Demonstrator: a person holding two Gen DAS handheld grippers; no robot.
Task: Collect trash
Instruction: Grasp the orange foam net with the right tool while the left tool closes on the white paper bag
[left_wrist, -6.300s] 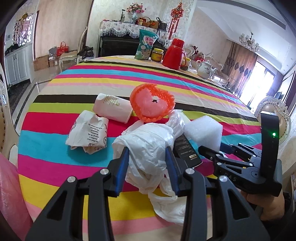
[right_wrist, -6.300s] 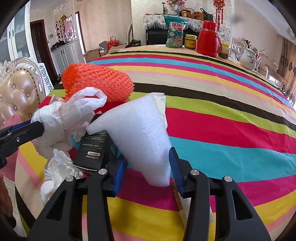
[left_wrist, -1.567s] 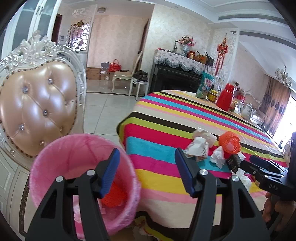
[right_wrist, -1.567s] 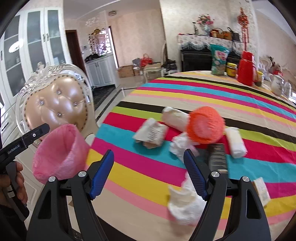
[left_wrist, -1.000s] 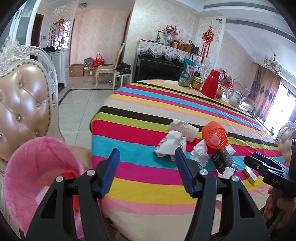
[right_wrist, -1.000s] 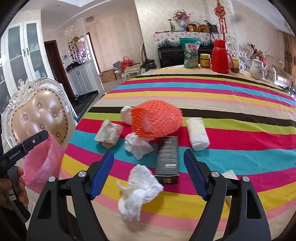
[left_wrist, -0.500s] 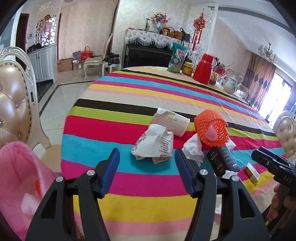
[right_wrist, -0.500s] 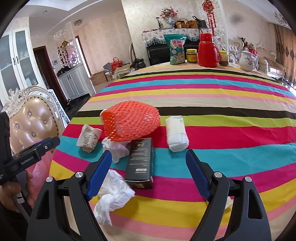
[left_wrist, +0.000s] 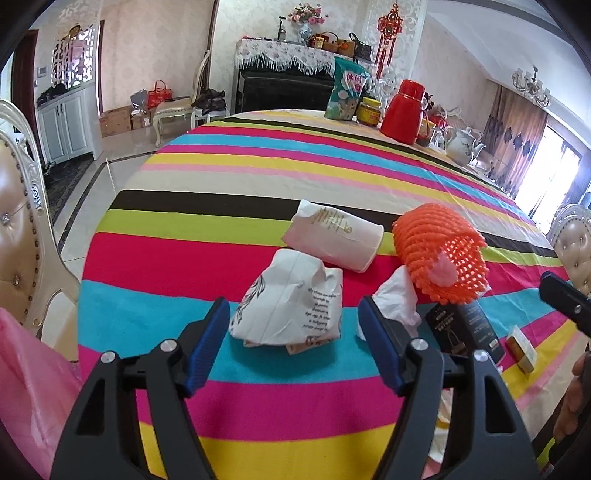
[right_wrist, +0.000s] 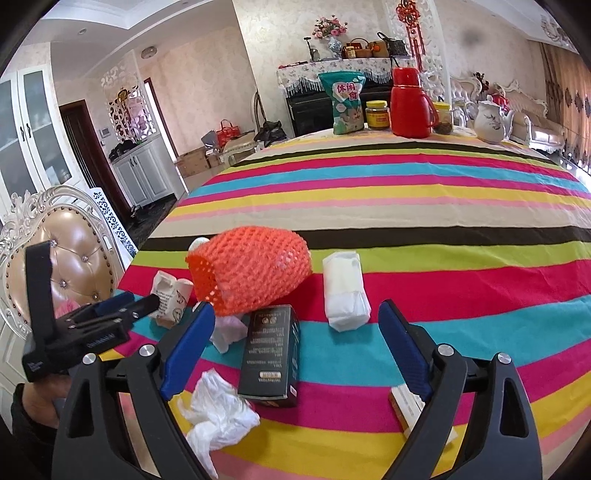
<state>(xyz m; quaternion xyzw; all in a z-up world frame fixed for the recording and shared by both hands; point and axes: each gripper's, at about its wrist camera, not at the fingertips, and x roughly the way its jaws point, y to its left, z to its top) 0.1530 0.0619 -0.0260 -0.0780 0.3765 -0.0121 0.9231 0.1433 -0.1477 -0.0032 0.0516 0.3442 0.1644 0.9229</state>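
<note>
Both grippers are sitting closer in over the striped tablecloth (left_wrist: 295, 173) than half a second ago; the pink bin liner (left_wrist: 29, 387), large in the left view then, is now slipping to the lower left edge. Left gripper (left_wrist: 293, 332) is hanging with tongs spread and nothing between them, framing a crumpled printed paper wrapper (left_wrist: 290, 301) lying on the cyan stripe. Right gripper (right_wrist: 295, 339) is likewise spread wide and empty, framing a black rectangular box (right_wrist: 271, 356). Trash is all lying on the near part of the table: one orange foam net sleeve (right_wrist: 251, 275), tubular and open-meshed, with something pink inside; one paper cup (left_wrist: 334, 236) on its side, just behind the wrapper; one folded white foam pad (right_wrist: 345, 293); one crumpled tissue (right_wrist: 227, 330) under the net; one scrunched white plastic bag (right_wrist: 218, 411) beside the box; one small flat carton (right_wrist: 404, 404) partly hidden by the right finger. Far edge is carrying one snack bag (right_wrist: 345, 101), one red jug (right_wrist: 410, 103) and one white teapot (right_wrist: 489, 118).
</note>
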